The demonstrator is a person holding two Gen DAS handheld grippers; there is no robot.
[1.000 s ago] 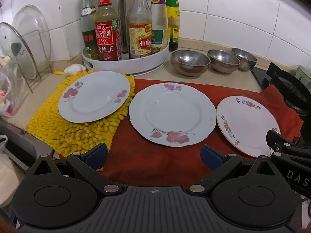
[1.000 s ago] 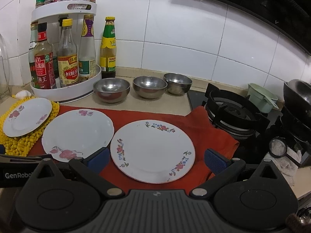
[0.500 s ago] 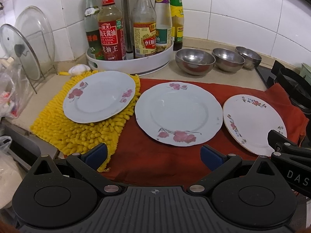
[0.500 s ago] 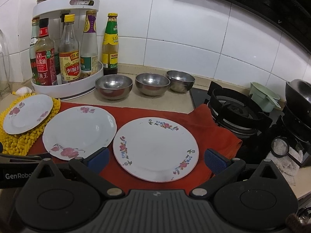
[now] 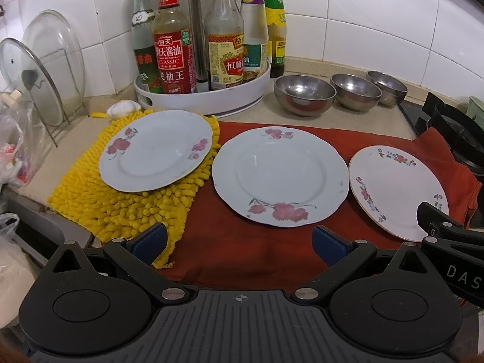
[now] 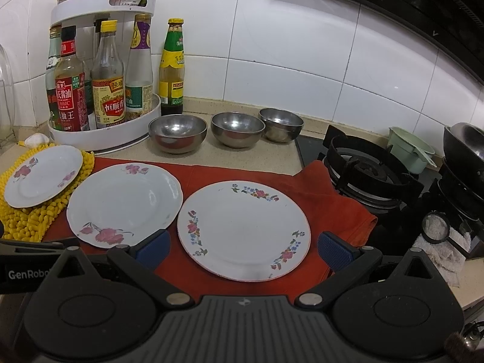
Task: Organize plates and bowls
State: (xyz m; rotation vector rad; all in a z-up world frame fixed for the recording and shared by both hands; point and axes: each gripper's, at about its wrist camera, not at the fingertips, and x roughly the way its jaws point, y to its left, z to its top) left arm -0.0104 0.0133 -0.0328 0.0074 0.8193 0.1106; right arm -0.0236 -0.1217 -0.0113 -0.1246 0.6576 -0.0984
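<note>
Three floral plates lie in a row on the tabletop (image 5: pixel 357 121): the small plate (image 5: pixel 155 151) on a yellow chenille mat (image 5: pixel 121 208), the scalloped middle plate (image 5: pixel 279 175) and the gold-rimmed plate (image 6: pixel 243 230) on a red cloth (image 5: pixel 242 251). Behind them three steel bowls (image 6: pixel 237 129) stand side by side, right of a bottle carousel (image 5: pixel 205 99). The left gripper (image 5: pixel 239 243) and right gripper (image 6: pixel 243 246) hover at the cloth's near edge, jaws spread wide and holding nothing.

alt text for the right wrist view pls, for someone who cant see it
Three floral plates lie in a row on a kitchen counter: the right plate and middle plate on a red cloth, the left plate on a yellow mat. Three steel bowls stand behind, and the open right gripper hovers in front.
</note>
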